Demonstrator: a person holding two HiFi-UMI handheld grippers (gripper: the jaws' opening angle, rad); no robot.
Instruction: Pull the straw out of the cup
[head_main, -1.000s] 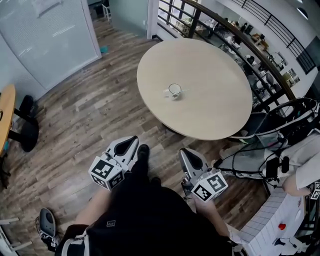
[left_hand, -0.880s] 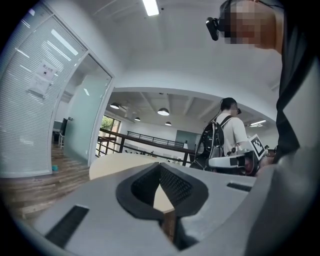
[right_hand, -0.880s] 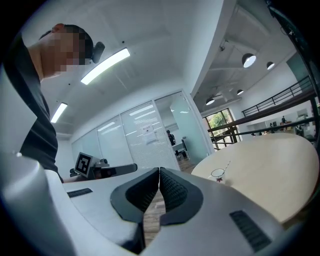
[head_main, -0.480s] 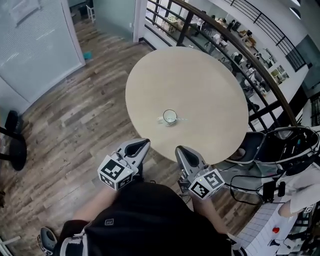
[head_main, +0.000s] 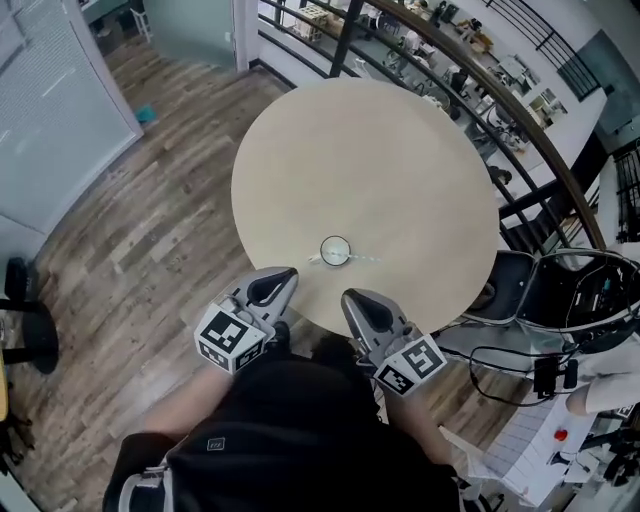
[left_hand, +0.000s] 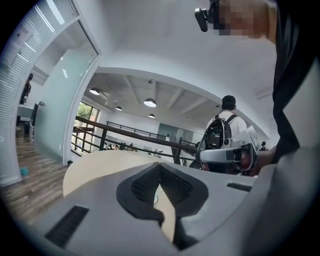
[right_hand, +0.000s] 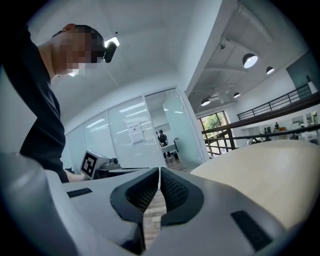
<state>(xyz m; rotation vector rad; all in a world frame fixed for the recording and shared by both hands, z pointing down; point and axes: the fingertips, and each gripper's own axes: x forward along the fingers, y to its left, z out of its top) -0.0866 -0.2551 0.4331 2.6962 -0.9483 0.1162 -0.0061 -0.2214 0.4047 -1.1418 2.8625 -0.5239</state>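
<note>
In the head view a small white cup (head_main: 335, 250) stands on the round beige table (head_main: 400, 150), near its front edge. A thin straw (head_main: 365, 258) sticks out of the cup to the right. My left gripper (head_main: 286, 274) hangs at the table's near rim, just left of and below the cup, and is shut with nothing in it. My right gripper (head_main: 350, 297) is level with it, below and slightly right of the cup, also shut and empty. In the left gripper view (left_hand: 160, 165) and the right gripper view (right_hand: 159, 170) the pads meet at the tips.
A dark railing (head_main: 470, 75) curves behind the table, with desks beyond it. A black chair and cables (head_main: 570, 300) sit at the right. Wood floor (head_main: 130, 230) and a glass wall (head_main: 50, 100) lie to the left. A person with a backpack (left_hand: 222, 130) stands beyond the table.
The table and cup have come closer and lower in the head view. Both grippers moved forward from over the floor to the table's near edge, still shut.
</note>
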